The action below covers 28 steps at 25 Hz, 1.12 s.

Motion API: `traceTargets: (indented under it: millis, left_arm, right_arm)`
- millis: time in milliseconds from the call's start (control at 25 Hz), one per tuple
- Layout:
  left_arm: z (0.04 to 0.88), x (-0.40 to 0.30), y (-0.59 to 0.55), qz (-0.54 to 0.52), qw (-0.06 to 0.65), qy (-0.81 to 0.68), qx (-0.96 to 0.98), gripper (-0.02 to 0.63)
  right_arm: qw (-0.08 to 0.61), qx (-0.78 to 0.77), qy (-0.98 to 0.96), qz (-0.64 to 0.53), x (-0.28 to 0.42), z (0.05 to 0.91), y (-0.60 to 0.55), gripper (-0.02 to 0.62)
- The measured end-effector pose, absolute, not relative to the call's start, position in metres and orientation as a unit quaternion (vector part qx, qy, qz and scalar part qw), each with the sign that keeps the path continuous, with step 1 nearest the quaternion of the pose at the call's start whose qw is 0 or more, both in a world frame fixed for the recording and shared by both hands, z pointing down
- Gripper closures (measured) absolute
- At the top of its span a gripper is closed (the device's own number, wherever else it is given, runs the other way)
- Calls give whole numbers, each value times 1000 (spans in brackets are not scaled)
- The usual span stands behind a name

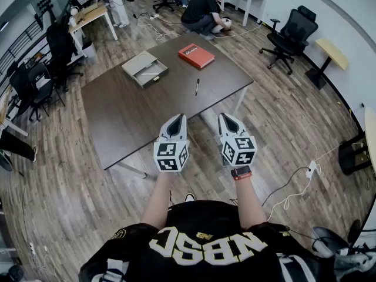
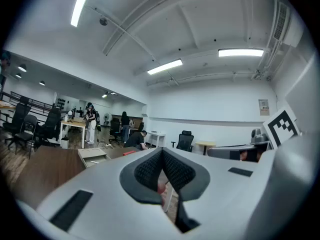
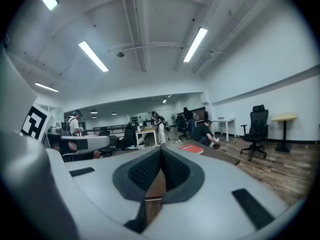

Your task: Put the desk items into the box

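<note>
The open shallow grey box sits on the far left part of the dark brown rectangular table, with something small inside it that is too small to name; the flat red book lies well apart to its right near the far edge, and the thin dark pen lies alone nearer the middle, between the book and the person. Both tools hang at the table's near edge, far from all three: the left gripper and the right gripper each have their dark ribbed jaws pressed together on nothing, pointing about level across the tabletop. Nothing looks packed by either gripper yet. The likely trouble is the pen: slim and flat on a smooth top, it could roll or skid away if the jaws come down off-centre or arrive closed. The book is wide and lies flat, so a pinch at one edge may slip or shove it off the far side
</note>
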<state>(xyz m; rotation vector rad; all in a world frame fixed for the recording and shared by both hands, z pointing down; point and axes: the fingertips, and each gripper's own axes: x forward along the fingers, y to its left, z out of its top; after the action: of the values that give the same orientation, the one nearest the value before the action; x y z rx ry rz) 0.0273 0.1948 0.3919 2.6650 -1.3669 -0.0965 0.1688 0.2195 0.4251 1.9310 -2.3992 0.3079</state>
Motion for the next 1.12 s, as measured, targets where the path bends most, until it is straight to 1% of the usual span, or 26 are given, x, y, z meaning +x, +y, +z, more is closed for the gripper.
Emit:
traceTargets:
  millis: [400, 760, 1120]
  left_arm:
    - [386, 1, 184, -42, 73, -457, 885, 591]
    - [398, -18, 182, -42, 79, -453, 887, 591]
    - [417, -48, 174, -35, 95, -472, 876, 591]
  right_arm:
    - [19, 617, -780, 102, 141, 419, 208, 586]
    - [-4, 627, -766, 140, 122, 435, 204, 586]
    - [15, 611, -779, 143, 92, 449, 190, 586]
